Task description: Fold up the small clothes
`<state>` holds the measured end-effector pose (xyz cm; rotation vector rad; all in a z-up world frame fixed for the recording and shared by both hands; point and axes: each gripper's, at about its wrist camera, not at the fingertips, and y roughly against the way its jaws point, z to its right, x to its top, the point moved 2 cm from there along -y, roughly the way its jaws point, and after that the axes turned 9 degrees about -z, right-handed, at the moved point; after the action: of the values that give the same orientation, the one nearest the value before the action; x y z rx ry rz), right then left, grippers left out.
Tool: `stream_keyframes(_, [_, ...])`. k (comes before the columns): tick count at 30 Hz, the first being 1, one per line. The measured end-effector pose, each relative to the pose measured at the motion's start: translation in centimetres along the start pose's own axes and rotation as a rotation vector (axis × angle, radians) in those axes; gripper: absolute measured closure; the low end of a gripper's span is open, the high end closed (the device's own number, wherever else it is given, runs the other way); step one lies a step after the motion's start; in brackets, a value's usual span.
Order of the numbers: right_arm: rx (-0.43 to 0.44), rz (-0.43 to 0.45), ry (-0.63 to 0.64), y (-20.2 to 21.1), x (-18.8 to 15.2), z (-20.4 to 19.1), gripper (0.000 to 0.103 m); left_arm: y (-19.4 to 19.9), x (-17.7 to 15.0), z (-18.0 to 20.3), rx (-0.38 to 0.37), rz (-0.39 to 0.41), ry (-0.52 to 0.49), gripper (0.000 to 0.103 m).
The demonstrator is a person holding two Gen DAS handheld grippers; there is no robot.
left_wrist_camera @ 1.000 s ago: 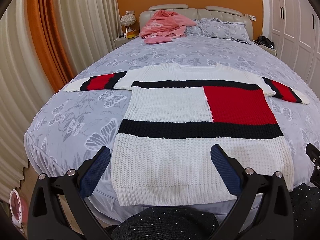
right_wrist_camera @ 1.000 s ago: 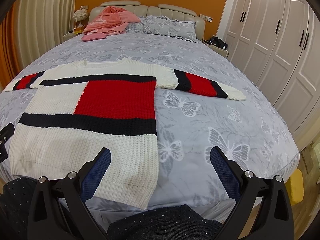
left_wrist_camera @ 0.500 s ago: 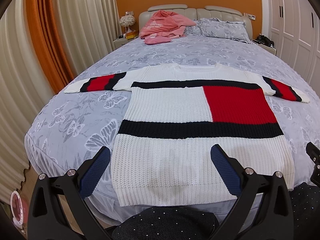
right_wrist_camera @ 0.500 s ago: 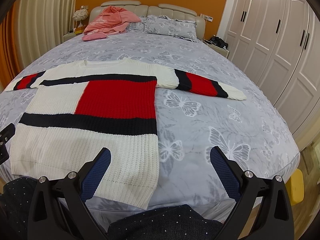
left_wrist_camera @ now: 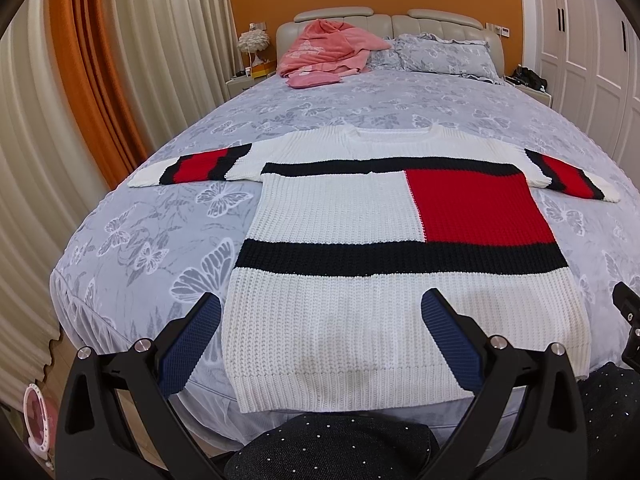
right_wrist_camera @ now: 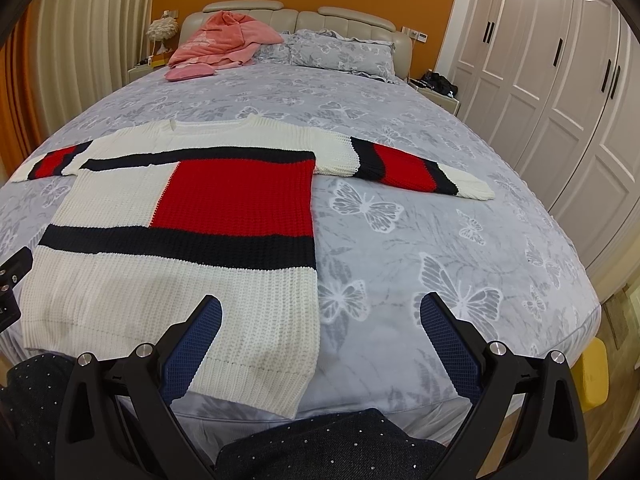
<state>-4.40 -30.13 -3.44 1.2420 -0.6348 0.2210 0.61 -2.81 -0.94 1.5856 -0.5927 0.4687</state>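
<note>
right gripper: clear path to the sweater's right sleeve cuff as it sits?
Probably yes. The right gripper is open and empty, and only bare bedspread lies between it and the sleeve cuff, which lies flat with nothing on it. Whether it's within arm's reach can't be judged.

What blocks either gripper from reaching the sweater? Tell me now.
Nothing visible does. The sweater lies flat on the bed, sleeves spread, with nothing on top of it. The left gripper and right gripper hover open near its hem. The pink clothes sit far off by the headboard.
</note>
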Motion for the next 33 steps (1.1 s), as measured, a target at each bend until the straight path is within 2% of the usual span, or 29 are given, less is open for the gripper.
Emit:
stream_keyframes(26, [0.009, -0.020, -0.006, -0.3, -0.2, -0.2, 0.005, 0.0, 0.1, -0.3, 0.002, -0.010, 0.000, 0.005])
stream_keyframes(29, [0.052, -0.037, -0.027, -0.4, 0.1, 0.5, 0.005, 0.0, 0.1, -0.4, -0.002, -0.007, 0.004, 0.005])
stream_keyframes(33, [0.185, -0.061, -0.108, -1.5, 1.4, 3.4, 0.005, -0.1, 0.3, -0.8, -0.028, -0.012, 0.025, 0.005])
